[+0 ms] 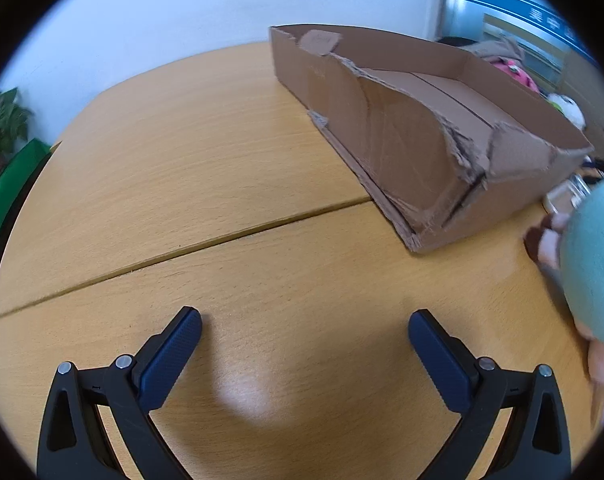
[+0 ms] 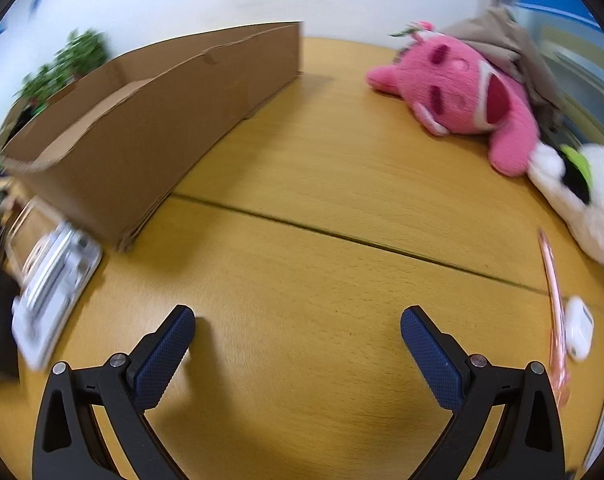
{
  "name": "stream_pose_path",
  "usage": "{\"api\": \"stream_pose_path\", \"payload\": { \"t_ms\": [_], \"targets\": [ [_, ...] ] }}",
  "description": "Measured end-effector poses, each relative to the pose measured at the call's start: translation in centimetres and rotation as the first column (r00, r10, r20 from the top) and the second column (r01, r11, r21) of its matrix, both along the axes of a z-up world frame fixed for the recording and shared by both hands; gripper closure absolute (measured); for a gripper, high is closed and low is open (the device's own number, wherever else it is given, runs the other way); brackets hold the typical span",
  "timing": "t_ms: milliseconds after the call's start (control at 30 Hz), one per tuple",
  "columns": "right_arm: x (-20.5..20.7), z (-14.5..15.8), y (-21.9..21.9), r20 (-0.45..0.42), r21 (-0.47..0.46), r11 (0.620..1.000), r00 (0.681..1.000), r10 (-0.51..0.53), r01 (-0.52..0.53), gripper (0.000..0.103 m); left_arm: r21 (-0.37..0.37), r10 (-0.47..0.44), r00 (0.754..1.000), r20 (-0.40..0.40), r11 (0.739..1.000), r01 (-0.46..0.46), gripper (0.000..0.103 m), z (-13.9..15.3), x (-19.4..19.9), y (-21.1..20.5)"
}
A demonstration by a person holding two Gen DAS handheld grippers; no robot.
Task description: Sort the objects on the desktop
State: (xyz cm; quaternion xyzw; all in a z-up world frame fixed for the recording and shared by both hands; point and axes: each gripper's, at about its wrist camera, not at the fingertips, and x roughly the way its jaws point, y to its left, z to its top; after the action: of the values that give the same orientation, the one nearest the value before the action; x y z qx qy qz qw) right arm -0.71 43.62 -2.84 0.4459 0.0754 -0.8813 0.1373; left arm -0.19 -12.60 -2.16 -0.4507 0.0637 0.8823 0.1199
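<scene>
We are wearing black plastic arms on our left gripper (image 1: pixel 305 330) and right gripper (image 2: pixel 298 326). Dark blue textured pads (image 2: pixel 164 356) are lining each finger. Silver screws (image 1: pixel 123 361) are glinting at the joints.

A cardboard box (image 2: pixel 150 120) sits on the worktop (image 2: pixel 302 184), to the far left in the right wrist view. A plush toy (image 2: pixel 458 92) lies far right, a second plush toy (image 2: pixel 590 200) just near of it. A packet (image 2: pixel 54 288) lies left, beside the box's near corner.
</scene>
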Motion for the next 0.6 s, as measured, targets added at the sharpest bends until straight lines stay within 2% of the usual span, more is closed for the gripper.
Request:
{"api": "stream_pose_path", "payload": {
  "t_ms": [100,167,367,467,533,600],
  "targets": [
    [1.5,0.3,-0.5,-0.002,0.004,0.996,0.996,-0.091,0.091,0.0,-0.001,0.094,0.996,-0.002,0.996,-0.094,0.0,-0.2,0.6,-0.1],
    [2.4,0.6,-0.5,-0.001,0.002,0.996,0.996,-0.089,0.089,0.0,-0.002,0.147,0.989,-0.003,0.989,-0.147,0.0,-0.5,1.2,0.5],
    [4.0,0.8,-1.7,0.042,0.003,0.973,0.972,-0.231,0.231,0.0,-0.007,0.206,0.978,0.023,0.979,-0.206,0.0,-0.4,3.1,0.6],
    [6.8,1.3,-3.0,0.048,-0.057,0.974,0.975,-0.218,0.221,0.0,-0.005,0.224,0.973,0.048,0.975,-0.224,0.0,-0.3,5.2,1.1],
    [9.3,2.8,-4.4,0.008,-0.087,0.973,0.977,-0.213,0.213,0.0,0.027,0.235,0.971,0.046,0.971,-0.237,0.001,0.1,6.7,2.0],
    [11.4,5.0,-6.0,-0.052,-0.117,0.975,0.98,-0.194,0.187,0.0,0.044,0.218,0.976,0.009,0.975,-0.218,0.001,1.8,8.4,3.6]
  ]
}}
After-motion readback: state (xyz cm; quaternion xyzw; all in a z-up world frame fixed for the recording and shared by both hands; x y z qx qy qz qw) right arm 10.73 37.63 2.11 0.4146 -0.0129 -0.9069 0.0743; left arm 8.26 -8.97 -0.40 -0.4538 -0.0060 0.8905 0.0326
